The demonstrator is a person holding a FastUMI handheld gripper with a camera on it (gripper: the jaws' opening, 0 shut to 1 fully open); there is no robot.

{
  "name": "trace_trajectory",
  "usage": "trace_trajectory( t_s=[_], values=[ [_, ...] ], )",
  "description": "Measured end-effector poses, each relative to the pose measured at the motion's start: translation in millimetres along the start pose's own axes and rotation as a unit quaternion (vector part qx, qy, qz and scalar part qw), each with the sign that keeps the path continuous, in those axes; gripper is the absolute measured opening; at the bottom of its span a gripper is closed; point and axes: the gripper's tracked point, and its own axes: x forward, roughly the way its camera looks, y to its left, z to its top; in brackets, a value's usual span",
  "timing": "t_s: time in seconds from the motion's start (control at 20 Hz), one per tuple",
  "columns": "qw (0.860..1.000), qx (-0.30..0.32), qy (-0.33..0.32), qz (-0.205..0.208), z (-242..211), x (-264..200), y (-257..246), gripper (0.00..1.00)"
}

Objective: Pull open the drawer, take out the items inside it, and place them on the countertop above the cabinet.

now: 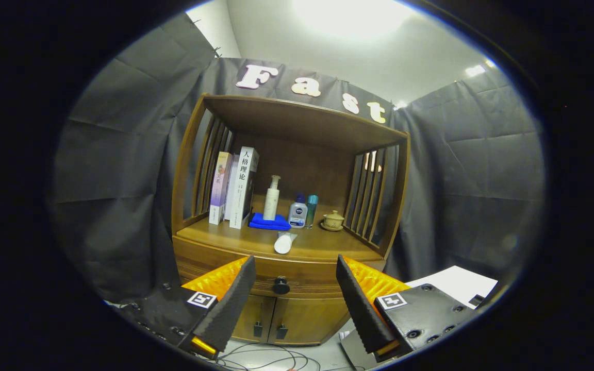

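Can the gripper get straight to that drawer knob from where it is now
Probably yes. The gripper has its jaws open, and the drawer knob sits beyond them with nothing in between.

We see a cabinet of smooth, lightly glossy wood, its drawer bearing a dark glossy knob. The open gripper shows ribbed, matt fingers. Soft blue cloth there; plastic bottles gleam.

Draped recording booth around a household cabinet
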Motion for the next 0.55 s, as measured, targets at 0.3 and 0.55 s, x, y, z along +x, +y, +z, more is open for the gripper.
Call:
trace_trajectory(
  t_s=[0.3, 0.55],
  values=[
    [1.000, -0.008, 0.000, -0.004, -0.6, -5.1, -4.4, 0.97],
    [1.000, 0.001, 0.004, -0.007, -4.6, -4.5, -9.5, 0.97]
  ],
)
